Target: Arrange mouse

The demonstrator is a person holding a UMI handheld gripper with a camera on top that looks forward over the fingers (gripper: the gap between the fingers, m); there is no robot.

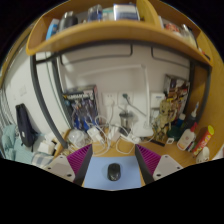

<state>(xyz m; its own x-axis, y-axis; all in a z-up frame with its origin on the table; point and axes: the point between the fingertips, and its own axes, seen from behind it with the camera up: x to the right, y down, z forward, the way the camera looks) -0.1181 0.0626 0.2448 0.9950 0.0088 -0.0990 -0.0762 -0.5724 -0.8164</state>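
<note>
The mouse (113,172) lies on a pale blue mat (100,178) on the desk (170,158), between the two fingers and a little ahead of their tips. The gripper (113,155) stands apart, pads (76,156) spread wide to either side, with a clear gap between each pad and the mouse; nothing is held.

The risks come from the approach, as I judge it. If the fingers close before they are low enough, the pads meet the rounded top of the mouse and it squirts forward rather than seating. If they close off-centre, one pad arrives first and turns the mouse on the mat (a smooth shell on a smooth mat slides readily).

Beyond the mat, cables (105,135) and small clutter crowd the back of the desk under the shelf (110,35). A push too far forward could drive the mouse into that tangle, or snag a finger on a cable.
</note>
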